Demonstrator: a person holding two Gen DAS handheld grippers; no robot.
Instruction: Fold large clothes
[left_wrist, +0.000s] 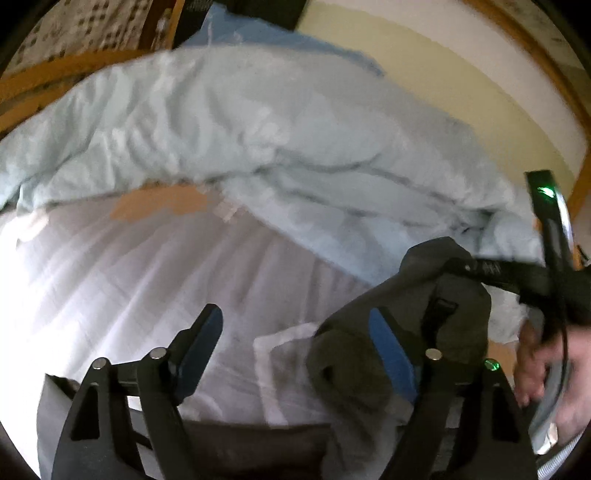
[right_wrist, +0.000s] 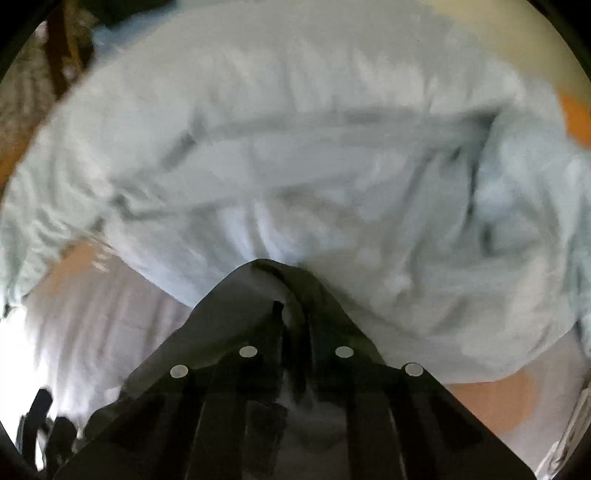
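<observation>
A dark grey garment hangs bunched over the white bed sheet at the lower right of the left wrist view. My right gripper reaches in from the right and is shut on its top fold. In the right wrist view the same garment drapes over the closed fingers of my right gripper and hides their tips. My left gripper is open, its blue pads wide apart. Its right finger lies against the garment's lower part; the pads do not press on it.
A rumpled light blue duvet lies across the far half of the bed and fills most of the right wrist view. A wooden bed frame curves along the left and right edges. A person's hand grips the right gripper's handle.
</observation>
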